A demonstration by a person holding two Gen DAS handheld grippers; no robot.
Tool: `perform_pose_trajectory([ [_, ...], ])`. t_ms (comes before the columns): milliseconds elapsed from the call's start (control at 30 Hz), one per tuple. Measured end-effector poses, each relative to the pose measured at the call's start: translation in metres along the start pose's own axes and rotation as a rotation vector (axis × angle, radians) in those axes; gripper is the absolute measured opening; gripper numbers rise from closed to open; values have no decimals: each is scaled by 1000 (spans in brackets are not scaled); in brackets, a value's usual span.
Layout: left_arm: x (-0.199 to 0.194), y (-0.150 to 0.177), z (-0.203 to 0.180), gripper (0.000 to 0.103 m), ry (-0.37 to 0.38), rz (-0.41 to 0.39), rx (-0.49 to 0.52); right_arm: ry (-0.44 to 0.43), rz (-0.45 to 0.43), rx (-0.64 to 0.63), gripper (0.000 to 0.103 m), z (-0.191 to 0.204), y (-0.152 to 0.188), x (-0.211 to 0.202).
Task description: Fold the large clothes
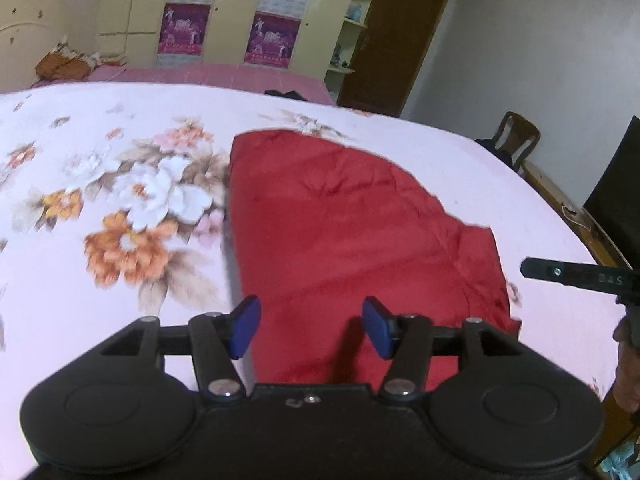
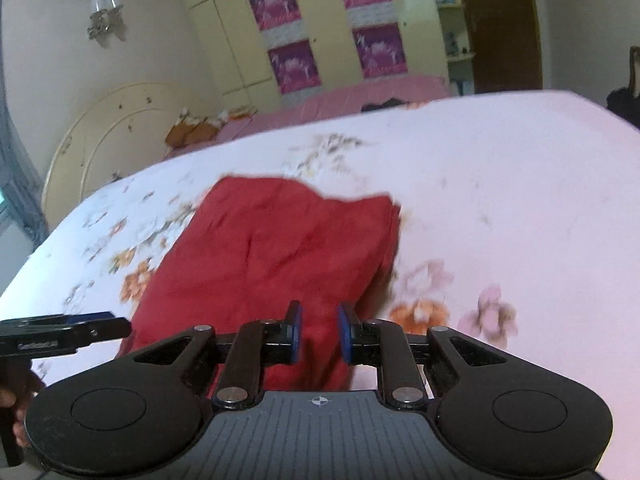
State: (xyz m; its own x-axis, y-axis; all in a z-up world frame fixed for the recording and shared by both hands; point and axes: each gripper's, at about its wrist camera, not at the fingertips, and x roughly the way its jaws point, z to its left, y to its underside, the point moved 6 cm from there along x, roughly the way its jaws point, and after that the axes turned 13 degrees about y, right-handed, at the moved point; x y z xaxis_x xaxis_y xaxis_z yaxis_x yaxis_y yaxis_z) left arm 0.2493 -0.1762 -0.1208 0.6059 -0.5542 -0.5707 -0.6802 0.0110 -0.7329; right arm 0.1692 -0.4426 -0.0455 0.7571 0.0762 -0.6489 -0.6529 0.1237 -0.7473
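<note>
On the bed (image 1: 100, 288), over a floral bedsheet (image 1: 132, 200), lies the red garment (image 1: 340, 240), folded into a compact, creased block. My left gripper (image 1: 310, 328) hovers at the near edge of the garment. Its jaws stand moderately wide, with nothing pressed between the blue pads (image 1: 246, 326); the red cloth shows in the gap, lying on the bed beyond them. My right gripper (image 2: 319, 334) sits at the near right part of the garment. Its jaws stand narrow, and red fabric fills the gap between the pads (image 2: 345, 332); I cannot tell whether the pads pinch the cloth or merely hang in front of it. In the left wrist view, the right gripper's finger enters from the right edge, clear of the garment's right side. Motion blur softens the garment's far edges.
</note>
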Motion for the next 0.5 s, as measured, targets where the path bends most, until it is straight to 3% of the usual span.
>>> perform_pose_trajectory([
  [67, 10, -10, 0, 41, 22, -3, 12, 17, -1, -4, 19, 1, -10, 16],
  [133, 23, -15, 1, 38, 45, 10, 13, 5, 10, 3, 19, 1, -13, 30],
  [367, 47, -12, 9, 38, 35, 31, 8, 24, 89, -10, 18, -13, 0, 97],
  [500, 34, -17, 12, 46, 37, 6, -10, 1, 76, 56, 19, -27, -10, 82],
])
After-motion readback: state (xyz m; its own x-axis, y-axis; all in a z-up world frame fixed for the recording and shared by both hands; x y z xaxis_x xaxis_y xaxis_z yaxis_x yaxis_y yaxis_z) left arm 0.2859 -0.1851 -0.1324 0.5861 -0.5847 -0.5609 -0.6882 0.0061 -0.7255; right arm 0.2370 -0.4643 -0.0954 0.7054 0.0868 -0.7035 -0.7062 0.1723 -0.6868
